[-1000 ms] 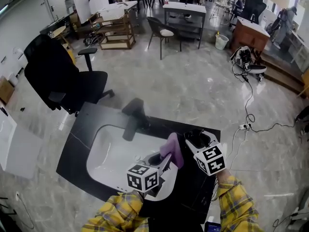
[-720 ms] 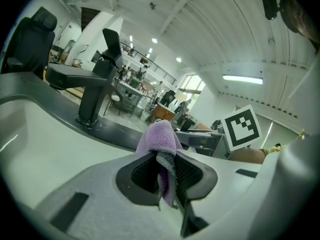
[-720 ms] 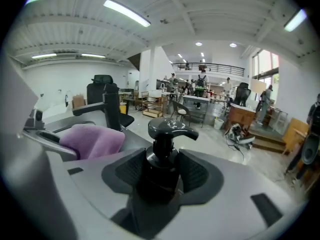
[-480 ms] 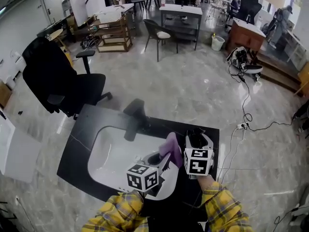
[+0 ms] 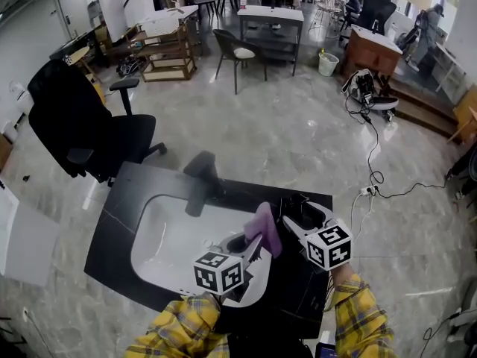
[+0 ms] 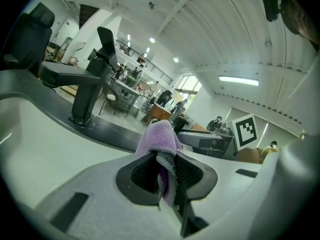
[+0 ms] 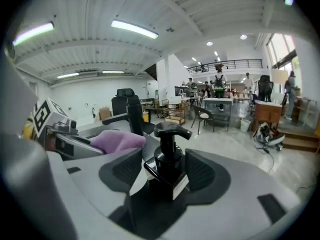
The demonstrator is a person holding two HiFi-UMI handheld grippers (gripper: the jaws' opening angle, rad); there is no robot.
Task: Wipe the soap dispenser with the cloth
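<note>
1. Two grippers held over a black counter (image 5: 119, 200) with a white sink (image 5: 160, 237) set in it.
2. Left gripper (image 6: 167, 173): shut tight on a purple cloth (image 6: 160, 136), pinching one fold between the fingers, with the rest bunched up just past the fingertips.
3. Right gripper (image 7: 162, 168): spread wide, jaws having just been opening, around a black soap dispenser (image 7: 167, 156) that stands upright on the counter between the fingers, with a gap showing at each pad.
4. Cloth raised just outside the right gripper's left finger, near the dispenser but apart from it.
5. Beyond the left fingertips, off to their left, a black faucet (image 6: 85, 84) at the sink's far rim.
</note>
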